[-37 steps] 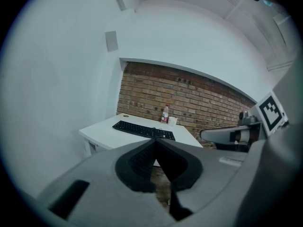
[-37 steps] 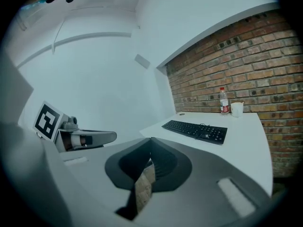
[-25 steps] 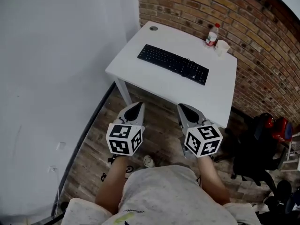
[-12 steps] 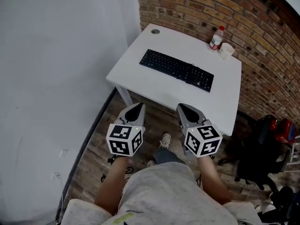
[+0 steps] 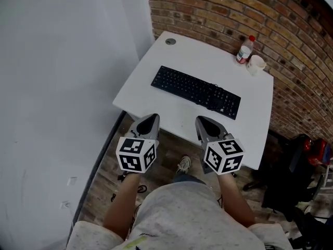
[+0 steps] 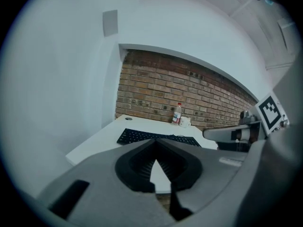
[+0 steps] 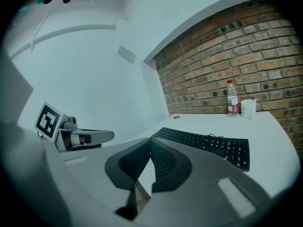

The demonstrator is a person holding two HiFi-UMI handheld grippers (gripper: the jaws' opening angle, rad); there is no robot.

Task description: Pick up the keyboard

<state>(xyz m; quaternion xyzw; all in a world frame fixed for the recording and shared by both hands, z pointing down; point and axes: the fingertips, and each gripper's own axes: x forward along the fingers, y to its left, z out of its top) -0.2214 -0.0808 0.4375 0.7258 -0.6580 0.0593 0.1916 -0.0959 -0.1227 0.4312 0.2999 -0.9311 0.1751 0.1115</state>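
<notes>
A black keyboard (image 5: 195, 91) lies across the middle of a white table (image 5: 140, 82), its cable bunched on top near its right end. It shows too in the left gripper view as the keyboard (image 6: 156, 137) and in the right gripper view as the keyboard (image 7: 203, 143). My left gripper (image 5: 149, 122) and right gripper (image 5: 204, 122) hover side by side at the table's near edge, both shut and empty, short of the keyboard.
A plastic bottle (image 5: 244, 49) and a white cup (image 5: 255, 64) stand at the table's far right corner by the brick wall (image 5: 218, 9). A white wall runs along the left. A black chair (image 5: 291, 165) stands on the floor at right. Wood floor lies below.
Both grippers and the person have come forward toward the table; the keyboard now lies closer to the jaws. Both stay shut.
</notes>
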